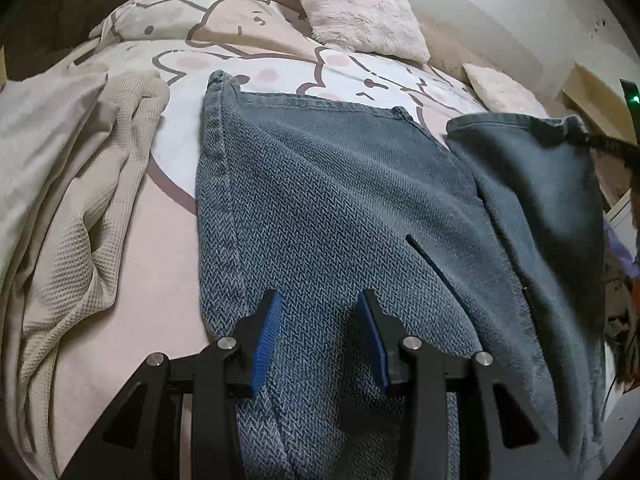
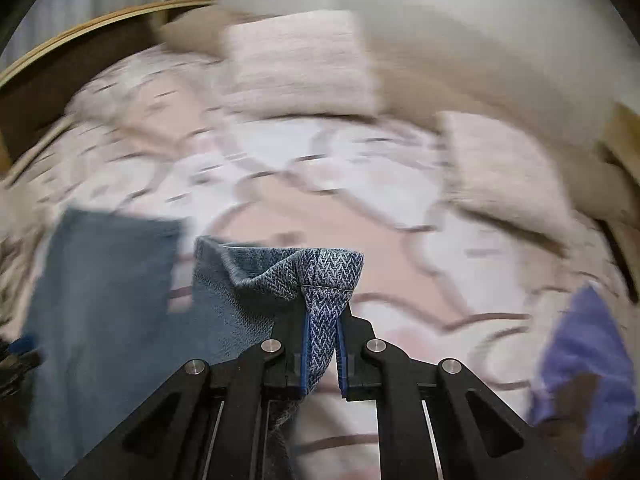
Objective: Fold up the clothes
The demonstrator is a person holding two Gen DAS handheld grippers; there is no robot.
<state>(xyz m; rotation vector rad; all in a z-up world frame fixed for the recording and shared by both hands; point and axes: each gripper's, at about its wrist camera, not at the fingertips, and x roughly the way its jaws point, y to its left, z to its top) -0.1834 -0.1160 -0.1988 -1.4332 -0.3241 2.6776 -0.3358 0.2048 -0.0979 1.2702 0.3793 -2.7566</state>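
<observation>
Blue-grey herringbone trousers lie spread on the bed. My left gripper hovers low over one leg near the front, open, its blue pads apart with only flat cloth beneath them. The other leg is lifted and pulled over at the right, its hem raised. In the right wrist view my right gripper is shut on a bunched edge of the trousers, which rises out of the pads in a folded peak. That view is blurred; more of the trousers shows at its left.
A beige waffle blanket is heaped along the left of the bed. Fluffy pale pillows sit at the head. The pink and white cartoon bedcover lies bare between blanket and trousers. A purple cloth lies at the right.
</observation>
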